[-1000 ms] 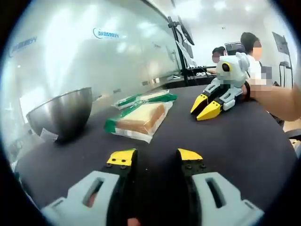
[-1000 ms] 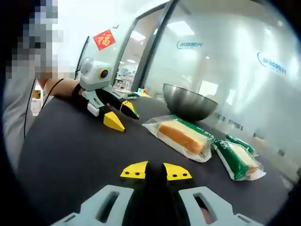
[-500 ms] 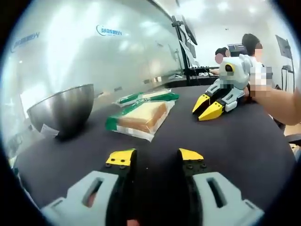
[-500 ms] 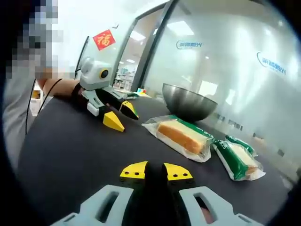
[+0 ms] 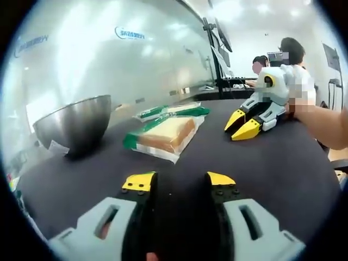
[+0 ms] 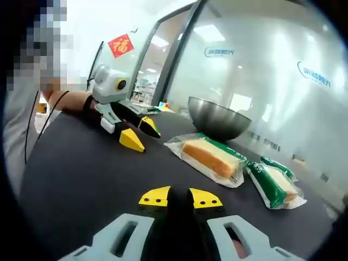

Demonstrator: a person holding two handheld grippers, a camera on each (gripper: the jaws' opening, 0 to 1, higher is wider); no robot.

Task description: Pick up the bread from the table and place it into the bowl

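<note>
A slice of bread in a clear wrapper with a green edge [image 5: 163, 136] [image 6: 212, 156] lies on the dark table [image 5: 283, 163]. Left of it in the left gripper view stands a steel bowl [image 5: 76, 125] [image 6: 217, 119]. My left gripper [image 5: 180, 181] [image 6: 141, 133] is open, low over the table, a short way in front of the bread and holding nothing. My right gripper [image 6: 180, 198] [image 5: 242, 125] is shut with nothing in it, its tips down near the table on the bread's other side.
A second green-wrapped bread pack [image 5: 171, 111] [image 6: 277, 185] lies just past the first. A frosted glass wall [image 5: 109, 65] runs behind the bowl. A person's forearm [image 5: 326, 122] holds the right gripper. People sit at a desk [image 5: 228, 81] further back.
The left gripper view has drifted slightly, so everything sits a touch lower and to the right in it. Bread, bowl and both grippers' jaws stand as before.
</note>
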